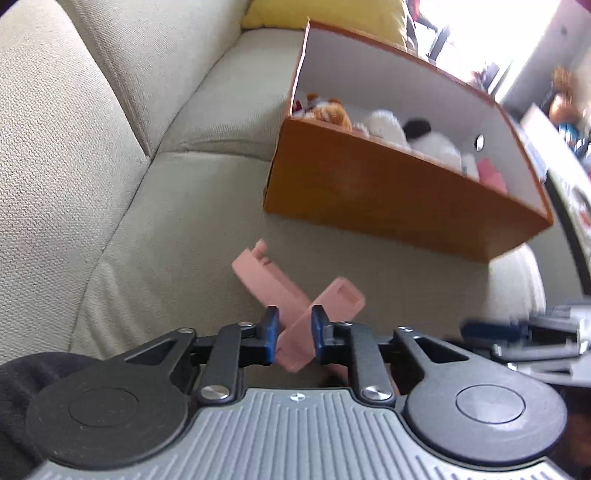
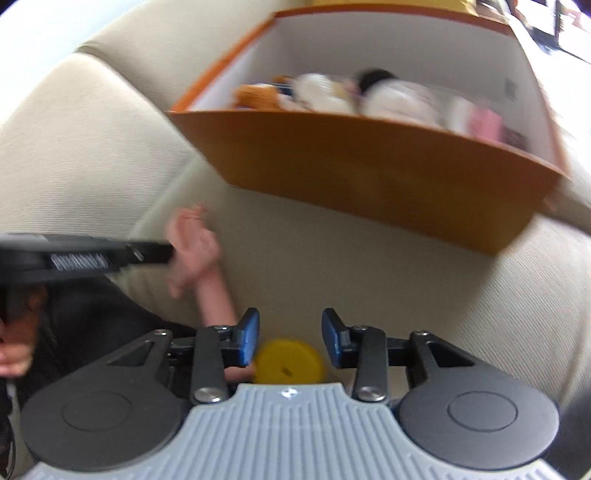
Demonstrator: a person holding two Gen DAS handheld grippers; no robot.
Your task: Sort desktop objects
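My left gripper (image 1: 293,326) is shut on a pink hinged plastic piece (image 1: 295,299), two flat arms spread in a V, held above the sofa seat. It shows blurred in the right wrist view (image 2: 192,247). An orange box (image 1: 388,199) with white inside walls stands on the sofa ahead and to the right; it holds plush toys (image 1: 384,125) and a pink item (image 1: 489,173). My right gripper (image 2: 290,338) is open, with a yellow round object (image 2: 290,360) lying low between its fingers. The box also shows in the right wrist view (image 2: 369,158).
The beige sofa seat (image 1: 184,229) and backrest (image 1: 55,129) fill the left. A yellow cushion (image 1: 325,14) lies behind the box. The right gripper shows blurred at the right edge of the left wrist view (image 1: 524,339). A cluttered table edge (image 1: 569,184) lies far right.
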